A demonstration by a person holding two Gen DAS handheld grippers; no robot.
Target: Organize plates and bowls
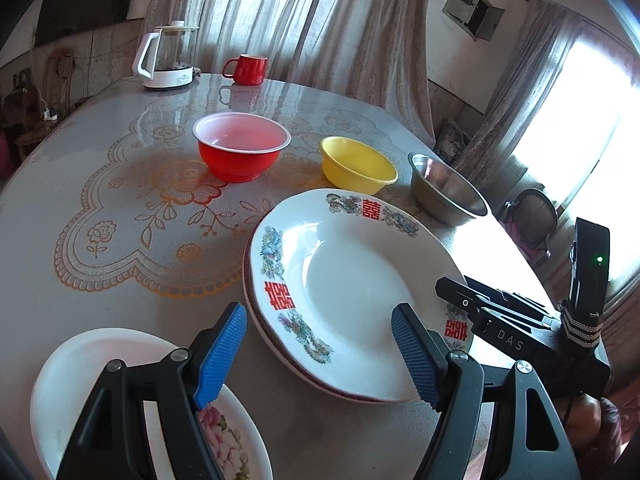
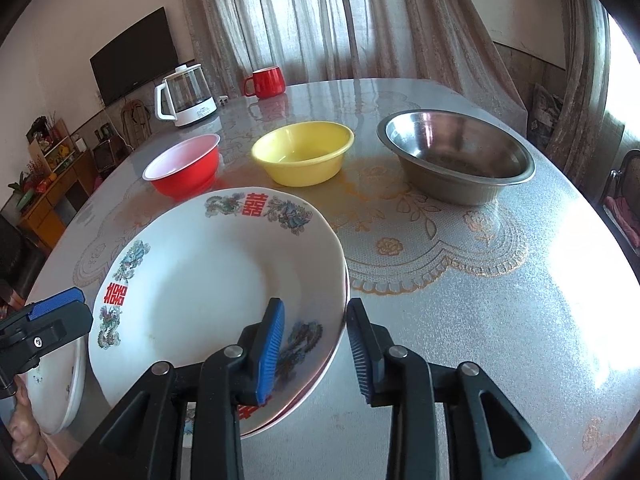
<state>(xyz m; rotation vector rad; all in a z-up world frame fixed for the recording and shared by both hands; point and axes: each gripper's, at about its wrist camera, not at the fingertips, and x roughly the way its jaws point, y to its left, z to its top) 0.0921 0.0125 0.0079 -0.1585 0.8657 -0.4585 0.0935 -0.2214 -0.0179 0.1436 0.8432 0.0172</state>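
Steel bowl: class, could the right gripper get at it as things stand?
Probably yes. The right gripper is open, straddling the plate's rim, and bare table lies between it and the steel bowl.

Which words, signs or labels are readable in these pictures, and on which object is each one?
"囍", red, printed several times on the rim of the decorated plate.
"DAS", pale letters on the black body of the right gripper.
Dark print on the base of the white kettle: too small to read.
Nothing readable on the bowls or the red mug.
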